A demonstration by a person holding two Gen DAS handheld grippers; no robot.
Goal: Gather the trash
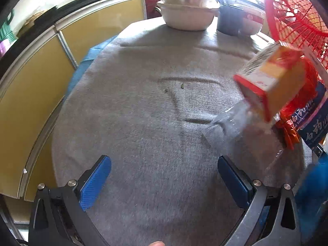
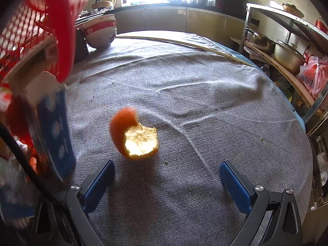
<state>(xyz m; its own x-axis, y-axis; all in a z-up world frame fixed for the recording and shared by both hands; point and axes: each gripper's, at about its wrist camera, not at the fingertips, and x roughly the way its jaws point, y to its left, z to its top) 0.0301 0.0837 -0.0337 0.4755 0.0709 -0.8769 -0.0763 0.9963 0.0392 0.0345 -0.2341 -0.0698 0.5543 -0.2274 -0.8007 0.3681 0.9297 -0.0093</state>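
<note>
A tilted red mesh basket (image 1: 287, 6) hangs over the right of the grey cloth (image 1: 143, 112). Below its rim, blurred, are a yellow and red carton (image 1: 274, 82), a clear plastic bottle (image 1: 242, 131) and a blue printed box (image 1: 313, 119). My left gripper (image 1: 164, 162) is open over bare cloth, left of these. In the right wrist view the basket (image 2: 61, 30) and the blue box (image 2: 53, 131) are at the left. An orange peel (image 2: 135, 137), slightly blurred, is on or just above the cloth (image 2: 205, 102). My right gripper (image 2: 166, 165) is open just behind the peel, holding nothing.
Stacked white pots (image 1: 187, 14) and a dark cup (image 1: 227, 22) stand at the table's far edge, with bowls (image 2: 101, 31) beside them. Yellow cabinet doors (image 1: 30, 86) run along the left. A metal shelf with pots (image 2: 287, 55) and a pink bag (image 2: 315, 75) stands at the right.
</note>
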